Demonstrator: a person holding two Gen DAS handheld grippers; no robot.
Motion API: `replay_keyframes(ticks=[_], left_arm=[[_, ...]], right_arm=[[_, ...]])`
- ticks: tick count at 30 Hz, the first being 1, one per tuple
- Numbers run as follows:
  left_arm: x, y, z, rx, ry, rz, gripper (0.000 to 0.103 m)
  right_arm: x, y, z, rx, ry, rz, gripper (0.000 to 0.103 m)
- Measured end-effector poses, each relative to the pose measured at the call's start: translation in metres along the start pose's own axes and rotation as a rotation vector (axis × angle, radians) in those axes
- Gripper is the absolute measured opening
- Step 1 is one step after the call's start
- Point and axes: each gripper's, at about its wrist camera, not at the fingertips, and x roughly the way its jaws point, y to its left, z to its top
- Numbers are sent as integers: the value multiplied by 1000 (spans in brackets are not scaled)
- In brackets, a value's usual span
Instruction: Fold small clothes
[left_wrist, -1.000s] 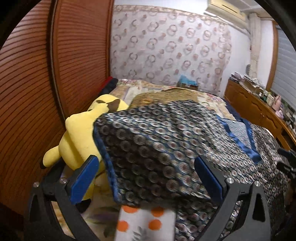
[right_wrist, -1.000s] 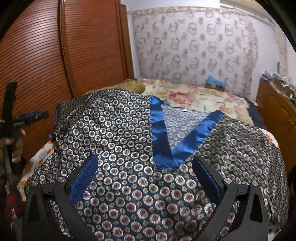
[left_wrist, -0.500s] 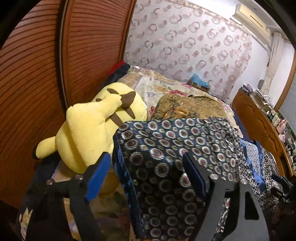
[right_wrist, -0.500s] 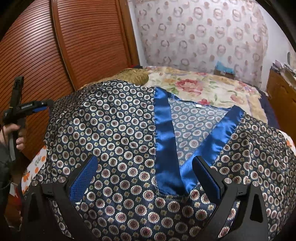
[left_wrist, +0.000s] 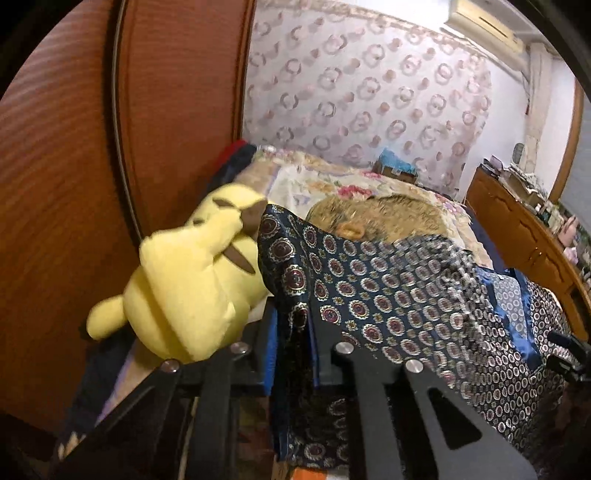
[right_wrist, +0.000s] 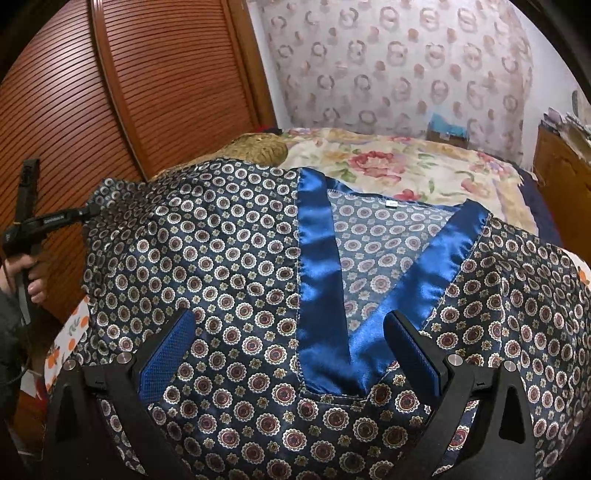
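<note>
Nearest, at the bottom centre of the left wrist view, the left hand-held gripper (left_wrist: 291, 354) is clenched on a corner of the one patterned navy garment (left_wrist: 399, 295), its blue pads pressed together with cloth between them. At the bottom of the right wrist view, the right hand-held gripper (right_wrist: 291, 354) hovers released over the same garment (right_wrist: 229, 266), jaws wide apart around the lower end of the blue satin V-neck trim (right_wrist: 321, 295). The garment lies spread on the bed (right_wrist: 424, 166), filling the lower half of that view. One yellow plush toy (left_wrist: 192, 288) crowds the left gripper at centre left, touching the lifted corner. Beyond lies one brown woven cushion (left_wrist: 388, 218), then one louvred wooden wardrobe (right_wrist: 147, 81) at upper left and the ring-patterned curtain (right_wrist: 399, 62) at top.
</note>
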Motion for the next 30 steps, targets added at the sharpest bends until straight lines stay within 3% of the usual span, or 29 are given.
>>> replay_keyframes(ticks=[11,18,24,28,30], left_arm=[[-55,-60,31,149,-125,-62,11],[-59,-119,42,207,-113,-205,10],[-50,-178,41,302,-66,-267,11],[-35,-185,39,311,-9,-274,25],[-35,-182,37,312,2,-271,42]], right_arm=[[-18,-5,-1,11,-37,-11,103],[-35,-15,-3,32,-64,-38,103],[-53,-30,-9,63,-86,-65,103],[-60,-36,-15,77,-79,-78,103],[-61,-39,-18,83,-75,-83,103]])
